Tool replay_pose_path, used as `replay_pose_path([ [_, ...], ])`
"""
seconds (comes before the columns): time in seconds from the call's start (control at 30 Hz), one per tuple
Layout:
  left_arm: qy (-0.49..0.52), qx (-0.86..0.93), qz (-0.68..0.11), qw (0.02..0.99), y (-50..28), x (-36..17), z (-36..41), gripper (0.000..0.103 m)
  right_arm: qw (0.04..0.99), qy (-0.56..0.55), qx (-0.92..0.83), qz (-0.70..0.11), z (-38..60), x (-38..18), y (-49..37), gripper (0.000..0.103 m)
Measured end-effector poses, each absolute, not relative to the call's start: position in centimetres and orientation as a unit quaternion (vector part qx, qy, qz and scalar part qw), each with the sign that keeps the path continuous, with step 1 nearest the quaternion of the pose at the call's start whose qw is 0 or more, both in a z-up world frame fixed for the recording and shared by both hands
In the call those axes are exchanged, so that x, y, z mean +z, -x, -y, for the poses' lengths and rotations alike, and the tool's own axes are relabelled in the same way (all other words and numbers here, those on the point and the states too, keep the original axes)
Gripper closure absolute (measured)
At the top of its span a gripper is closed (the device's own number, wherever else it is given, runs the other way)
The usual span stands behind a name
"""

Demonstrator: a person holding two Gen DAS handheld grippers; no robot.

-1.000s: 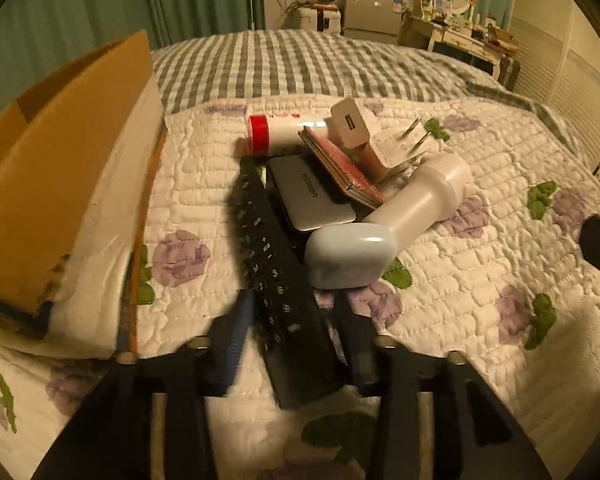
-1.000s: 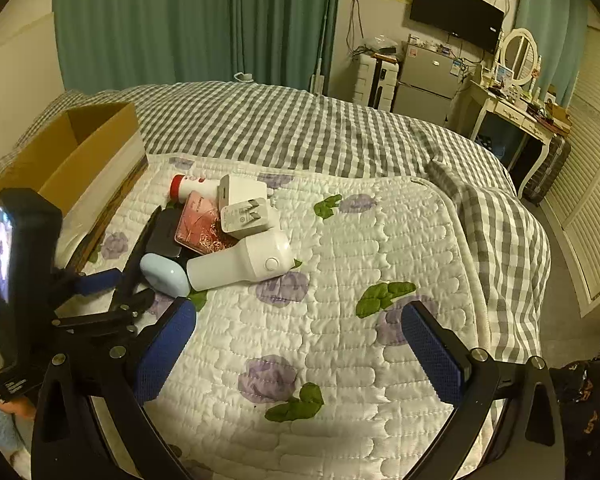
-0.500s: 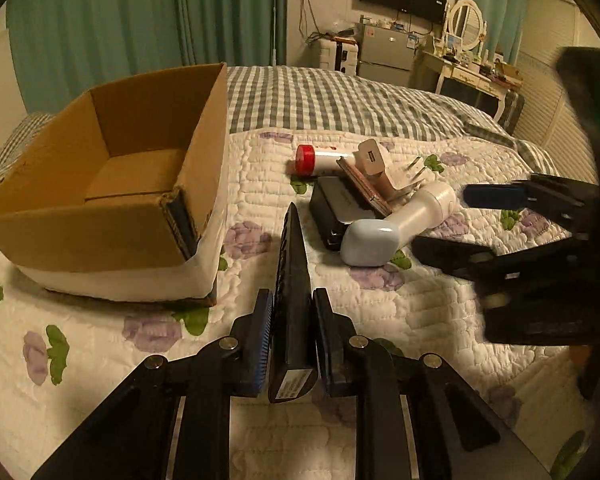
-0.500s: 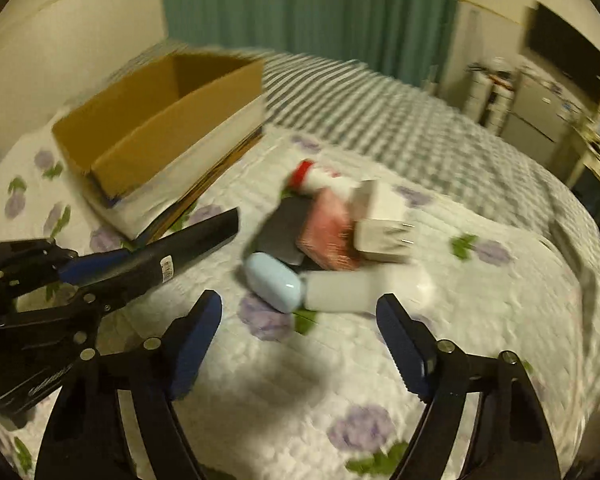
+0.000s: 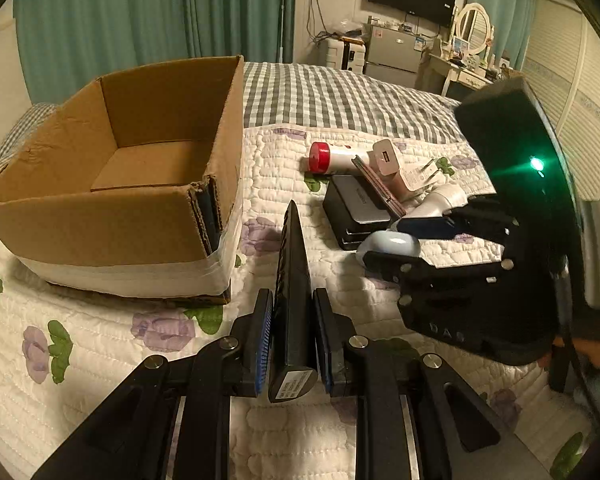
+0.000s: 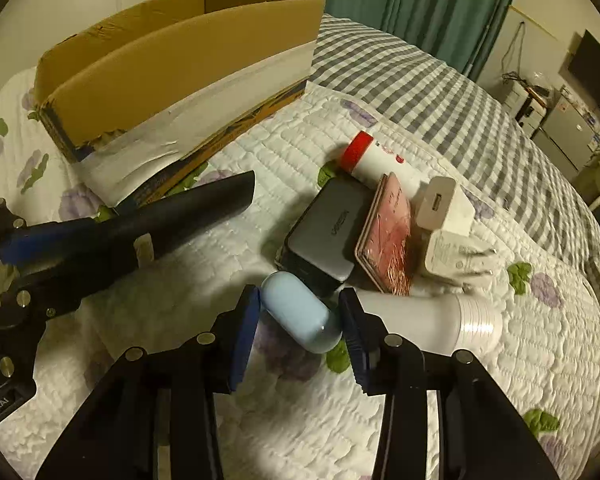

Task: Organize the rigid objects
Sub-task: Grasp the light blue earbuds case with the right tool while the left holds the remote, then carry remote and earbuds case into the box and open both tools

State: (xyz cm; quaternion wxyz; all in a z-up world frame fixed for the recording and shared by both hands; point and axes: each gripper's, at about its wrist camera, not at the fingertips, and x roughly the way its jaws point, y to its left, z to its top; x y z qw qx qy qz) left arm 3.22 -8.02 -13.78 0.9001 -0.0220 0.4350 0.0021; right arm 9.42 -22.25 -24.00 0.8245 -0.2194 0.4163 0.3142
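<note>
The left claw [image 5: 293,344] grips a black remote control [image 5: 293,280] edge-up, beside the cardboard box [image 5: 140,184]. The right claw [image 6: 300,334] straddles the pale blue end of a white handheld device [image 6: 380,320], pads parted, farther from the box beside a power bank [image 6: 324,232] on the quilt [image 6: 500,360].

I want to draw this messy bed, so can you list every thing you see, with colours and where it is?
Cardboard box: one, brown, white-taped base, open, on the quilt's left.
Remote control: one, black, clamped in left gripper.
Dumbbell: one, light blue end, white handle, on quilt.
Bottle: one, white, red cap, lying down.
Power bank: one, dark grey, in the pile.
Pink case: one, leaning on power bank.
Chargers: two, white, stacked.
Quilt: one, white, purple flowers.
Left gripper: black, blue pads.
Right gripper: black, around dumbbell's blue end.
</note>
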Motion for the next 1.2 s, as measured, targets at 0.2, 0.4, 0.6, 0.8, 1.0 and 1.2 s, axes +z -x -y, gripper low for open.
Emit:
replay_pose_path([
  [0.2,0.033,-0.005,-0.431,0.902,-2.1,-12.7,7.7,0.083,0.844,0.198,0.292,-0.404,23.8,-21.9,-7.0,0.077],
  [0.4,0.039,-0.024,-0.413,0.910,-0.4,-10.2,7.8,0.083,0.861,0.176,0.270,-0.395,25.1,-18.8,-5.0,0.079],
  [0.6,0.057,-0.044,-0.365,0.928,0.8,-4.7,6.9,0.084,0.885,0.167,0.252,-0.353,25.3,-12.6,-2.7,0.079],
  [0.8,0.034,-0.047,-0.300,0.952,-0.5,2.2,5.1,0.084,0.907,0.154,0.244,-0.307,24.1,-6.0,-1.2,0.079],
  [1.0,0.000,-0.014,-0.257,0.966,-2.6,6.5,1.0,0.084,0.911,0.129,0.274,-0.279,20.5,-1.9,-1.7,0.079],
  [1.2,-0.010,0.010,-0.289,0.957,-5.7,2.8,-3.6,0.084,0.895,0.101,0.322,-0.293,15.0,-3.3,-4.8,0.079],
])
